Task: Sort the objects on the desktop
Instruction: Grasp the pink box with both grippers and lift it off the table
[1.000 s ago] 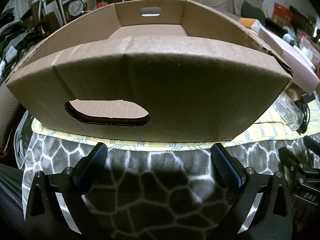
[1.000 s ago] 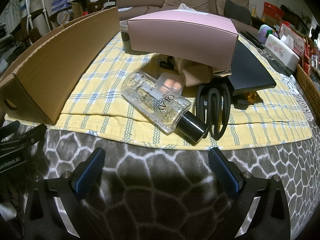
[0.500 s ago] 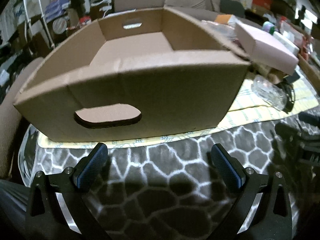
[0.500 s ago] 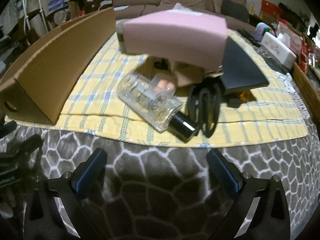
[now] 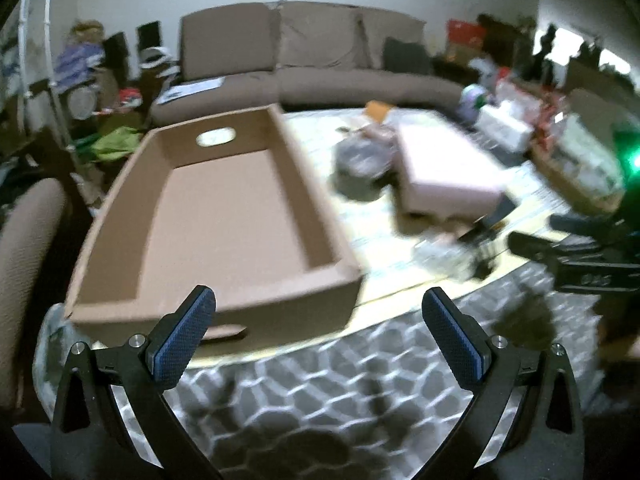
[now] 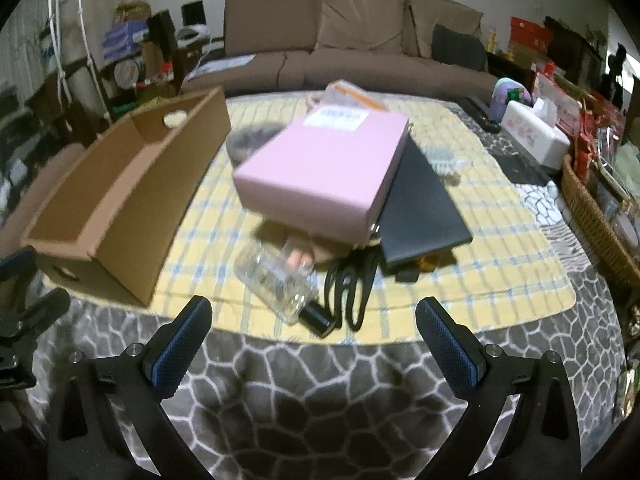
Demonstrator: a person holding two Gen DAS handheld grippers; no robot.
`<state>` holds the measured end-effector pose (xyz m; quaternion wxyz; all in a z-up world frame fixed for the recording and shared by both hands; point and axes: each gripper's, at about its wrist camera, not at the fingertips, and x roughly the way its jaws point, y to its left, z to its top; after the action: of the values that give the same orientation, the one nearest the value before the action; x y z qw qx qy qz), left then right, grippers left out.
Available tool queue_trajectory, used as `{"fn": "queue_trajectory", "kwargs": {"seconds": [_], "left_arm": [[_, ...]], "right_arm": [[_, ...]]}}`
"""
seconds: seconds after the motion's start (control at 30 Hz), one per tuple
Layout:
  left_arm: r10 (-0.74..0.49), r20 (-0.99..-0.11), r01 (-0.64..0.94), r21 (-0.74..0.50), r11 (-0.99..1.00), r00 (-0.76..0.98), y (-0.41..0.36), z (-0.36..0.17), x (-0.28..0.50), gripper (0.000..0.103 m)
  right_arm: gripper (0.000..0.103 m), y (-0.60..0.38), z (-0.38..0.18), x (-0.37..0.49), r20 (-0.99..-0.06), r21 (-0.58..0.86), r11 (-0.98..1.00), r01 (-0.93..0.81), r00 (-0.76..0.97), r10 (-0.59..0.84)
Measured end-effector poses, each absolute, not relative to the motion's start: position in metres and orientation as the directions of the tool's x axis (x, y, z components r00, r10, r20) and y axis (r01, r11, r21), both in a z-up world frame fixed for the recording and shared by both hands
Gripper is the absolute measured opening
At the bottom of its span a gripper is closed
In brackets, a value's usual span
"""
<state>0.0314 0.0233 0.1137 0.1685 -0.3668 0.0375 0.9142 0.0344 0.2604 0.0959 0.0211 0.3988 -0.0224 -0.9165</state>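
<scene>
An empty open cardboard box [image 5: 224, 216] stands at the left on a yellow checked cloth [image 6: 500, 272]; it also shows in the right wrist view [image 6: 120, 200]. A pink box [image 6: 324, 172] lies in the middle, over a black flat case [image 6: 420, 208]. A clear bottle with a black cap [image 6: 280, 284] and a black coiled cable [image 6: 352, 292] lie at the cloth's front edge. My left gripper [image 5: 320, 336] is open and empty, raised before the cardboard box. My right gripper [image 6: 316, 344] is open and empty, above the grey patterned cover before the bottle.
A white tissue box [image 6: 536, 136] and a wicker basket [image 6: 592, 216] stand at the right. A brown sofa [image 6: 352, 48] lies behind the table. A grey round object [image 5: 360, 164] sits behind the pink box. Clutter stands at far left.
Both grippers have risen and drawn back, so the views look down on the table from higher. The cardboard box's inside now shows. Nothing on the table has moved.
</scene>
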Motion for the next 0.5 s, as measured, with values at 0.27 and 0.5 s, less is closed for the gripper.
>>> {"fn": "queue_trajectory", "kwargs": {"seconds": [0.27,0.5], "left_arm": [[0.417,-0.662,-0.495,-0.079,-0.865,-0.623,0.071,0.155,-0.007,0.103],[0.47,-0.71,-0.595,-0.089,-0.799,-0.525,0.121,0.146,-0.053,0.087]], "right_arm": [[0.103,0.297,0.124,0.018,-0.691,0.215,-0.977,-0.015,-0.709,-0.141],[0.103,0.322,0.123,-0.007,-0.68,0.291,-0.957,-0.009,-0.705,-0.2]]}}
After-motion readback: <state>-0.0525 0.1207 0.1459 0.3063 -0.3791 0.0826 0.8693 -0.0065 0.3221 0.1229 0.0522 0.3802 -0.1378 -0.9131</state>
